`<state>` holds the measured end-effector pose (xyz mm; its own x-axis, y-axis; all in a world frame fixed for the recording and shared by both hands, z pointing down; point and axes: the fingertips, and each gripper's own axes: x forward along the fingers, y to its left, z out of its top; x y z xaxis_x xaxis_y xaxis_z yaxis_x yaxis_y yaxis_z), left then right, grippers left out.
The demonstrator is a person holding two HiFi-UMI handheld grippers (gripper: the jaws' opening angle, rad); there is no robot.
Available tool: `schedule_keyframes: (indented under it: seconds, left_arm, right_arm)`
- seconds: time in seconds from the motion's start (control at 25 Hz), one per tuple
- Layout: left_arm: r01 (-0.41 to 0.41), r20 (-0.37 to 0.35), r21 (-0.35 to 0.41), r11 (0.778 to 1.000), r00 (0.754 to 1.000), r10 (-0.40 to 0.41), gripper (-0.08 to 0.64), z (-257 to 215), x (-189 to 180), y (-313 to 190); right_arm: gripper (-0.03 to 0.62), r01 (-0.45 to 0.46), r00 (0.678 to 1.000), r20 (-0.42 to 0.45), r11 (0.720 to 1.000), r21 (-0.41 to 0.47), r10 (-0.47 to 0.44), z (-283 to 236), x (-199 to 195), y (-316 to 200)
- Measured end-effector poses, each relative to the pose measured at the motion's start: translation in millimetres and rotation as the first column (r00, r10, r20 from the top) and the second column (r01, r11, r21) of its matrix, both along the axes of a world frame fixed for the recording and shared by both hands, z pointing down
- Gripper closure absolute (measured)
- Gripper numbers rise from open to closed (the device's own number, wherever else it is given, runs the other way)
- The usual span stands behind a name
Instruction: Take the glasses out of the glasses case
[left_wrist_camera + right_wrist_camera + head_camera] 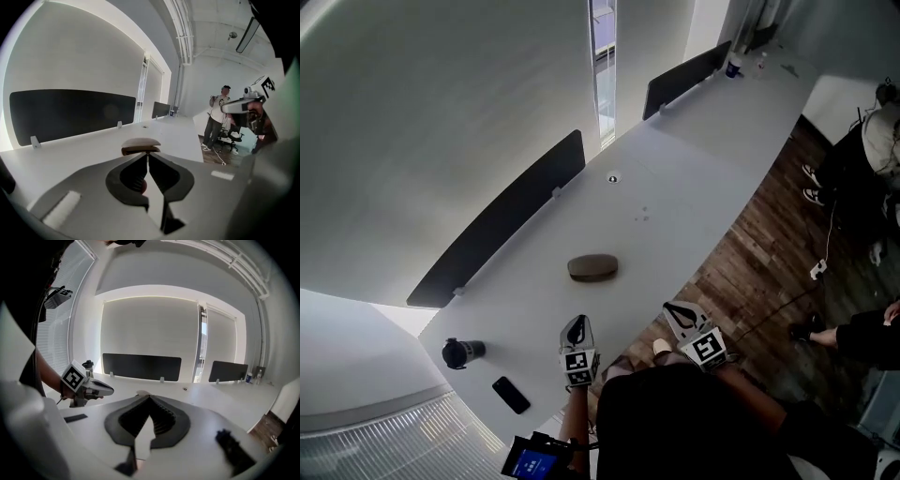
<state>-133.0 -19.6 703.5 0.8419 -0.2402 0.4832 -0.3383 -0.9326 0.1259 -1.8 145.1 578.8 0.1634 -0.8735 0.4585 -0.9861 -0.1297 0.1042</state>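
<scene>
The glasses case lies closed on the white counter, alone near the middle of its width and just ahead of both grippers; I count one case, with no glasses showing. My left gripper points at it from the near edge without touching, jaws practically together with only a hairline slit and nothing between them. My right gripper hangs over the near edge beside it, jaws fully closed and empty. There is bare counter all round the case. Two dark divider screens stand along the far edge, and wooden floor borders the near one. Off to my left sit one dark flask and one phone, both well apart from the case.
</scene>
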Motion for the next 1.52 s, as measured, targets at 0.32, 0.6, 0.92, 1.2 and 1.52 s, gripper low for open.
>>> schedule_keyframes:
  seconds: [0.32, 0.6, 0.92, 1.2, 1.52]
  left_arm:
    - [-0.03, 0.054, -0.005, 1.0, 0.998, 0.03, 0.507, 32.2, 22.4, -50.9]
    - [-0.123, 0.119, -0.043, 0.991, 0.985, 0.128, 0.476, 60.9, 47.8, -54.5]
    - [-0.083, 0.158, -0.125, 0.989, 0.982, 0.102, 0.451, 82.4, 83.5, -63.0]
    - [-0.018, 0.188, -0.167, 0.986, 0.981, 0.05, 0.451, 91.7, 87.4, -64.0]
    - [0.023, 0.232, -0.179, 0.984, 0.972, 0.02, 0.448, 101.5, 98.2, -68.4]
  right_arm:
    - [0.586, -0.125, 0.992, -0.026, 0.992, -0.037, 0.124, -2.2, -18.3, -12.9]
    - [0.585, -0.244, 0.97, -0.032, 0.969, -0.045, 0.243, 6.9, -22.6, -0.4]
    - [0.585, -0.193, 0.981, -0.029, 0.974, -0.122, 0.191, 30.5, -3.8, -27.4]
    - [0.585, -0.03, 0.999, -0.03, 0.987, -0.159, 0.026, 47.8, 6.7, -74.6]
    - [0.584, 0.212, 0.933, -0.232, 0.94, -0.267, -0.276, 76.1, -1.1, -157.4]
